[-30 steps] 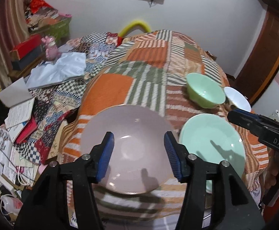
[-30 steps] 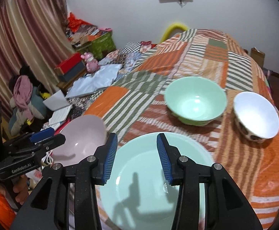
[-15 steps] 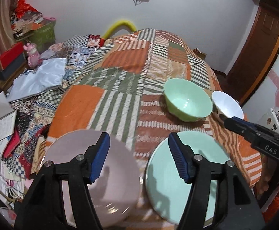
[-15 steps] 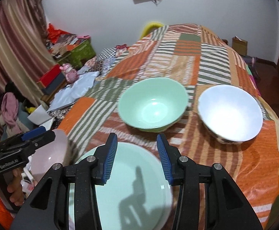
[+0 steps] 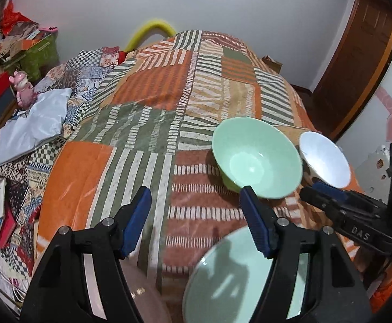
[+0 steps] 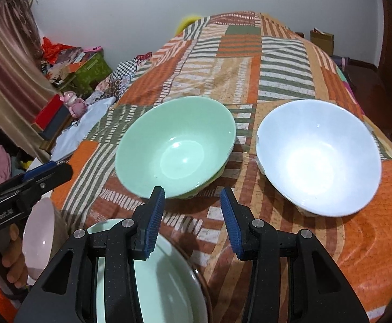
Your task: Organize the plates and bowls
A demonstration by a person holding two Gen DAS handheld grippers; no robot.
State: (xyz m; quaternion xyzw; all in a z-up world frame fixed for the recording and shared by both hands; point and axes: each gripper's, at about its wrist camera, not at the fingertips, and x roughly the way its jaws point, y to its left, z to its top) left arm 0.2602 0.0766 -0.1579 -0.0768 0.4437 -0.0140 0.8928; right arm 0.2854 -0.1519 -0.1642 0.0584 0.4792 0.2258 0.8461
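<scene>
Mint-green bowl [image 6: 175,148], white bowl [image 6: 318,158], mint-green plate [image 5: 239,277], pink plate [image 6: 38,239]; orange, green and brown striped patchwork bedspread [image 5: 147,113].

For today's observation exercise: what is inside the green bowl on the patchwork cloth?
Nothing shows inside the green bowl: its glossy interior is bare in both wrist views. What lies under its base on the cloth is hidden.

Two bowls, green [image 6: 175,148] and white [image 6: 318,158], two plates, green [image 6: 153,277] and pink [image 6: 38,238].

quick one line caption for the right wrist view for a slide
Open right tool poised before a green bowl and white bowl on a patchwork cloth, green plate beneath.
</scene>
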